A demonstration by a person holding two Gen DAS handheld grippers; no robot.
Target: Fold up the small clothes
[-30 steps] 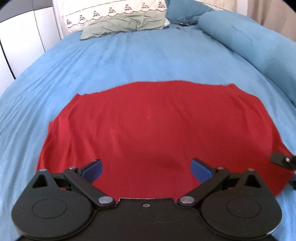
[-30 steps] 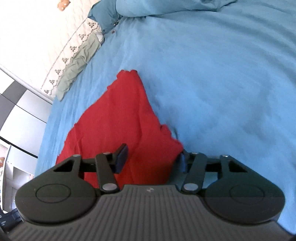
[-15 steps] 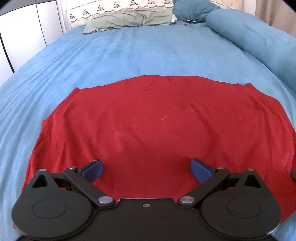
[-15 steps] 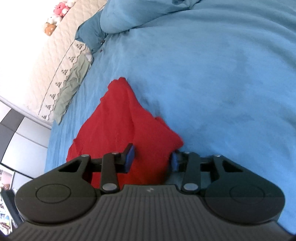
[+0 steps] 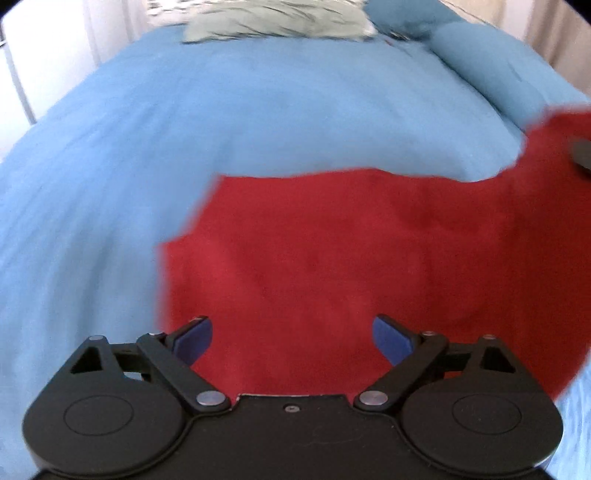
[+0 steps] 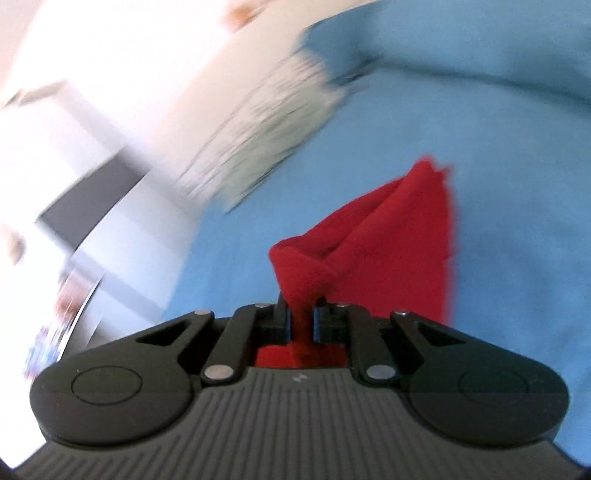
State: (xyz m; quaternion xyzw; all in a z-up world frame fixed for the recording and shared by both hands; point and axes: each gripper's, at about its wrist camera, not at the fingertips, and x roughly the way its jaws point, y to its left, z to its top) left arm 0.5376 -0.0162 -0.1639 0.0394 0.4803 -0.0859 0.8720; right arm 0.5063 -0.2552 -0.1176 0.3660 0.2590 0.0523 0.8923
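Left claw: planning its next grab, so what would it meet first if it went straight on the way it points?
Most likely the red garment: the open left claw points over it, blue bedcover beyond. Depth is unclear.

The left wrist view looks low along its fingers across the blue bedspread (image 5: 258, 122) toward the pillow (image 5: 277, 18). The right wrist view sits close above the same bedspread (image 6: 498, 166), tilted, facing that pillow (image 6: 258, 147). Both catch the red garment (image 5: 332, 251) (image 6: 399, 240).
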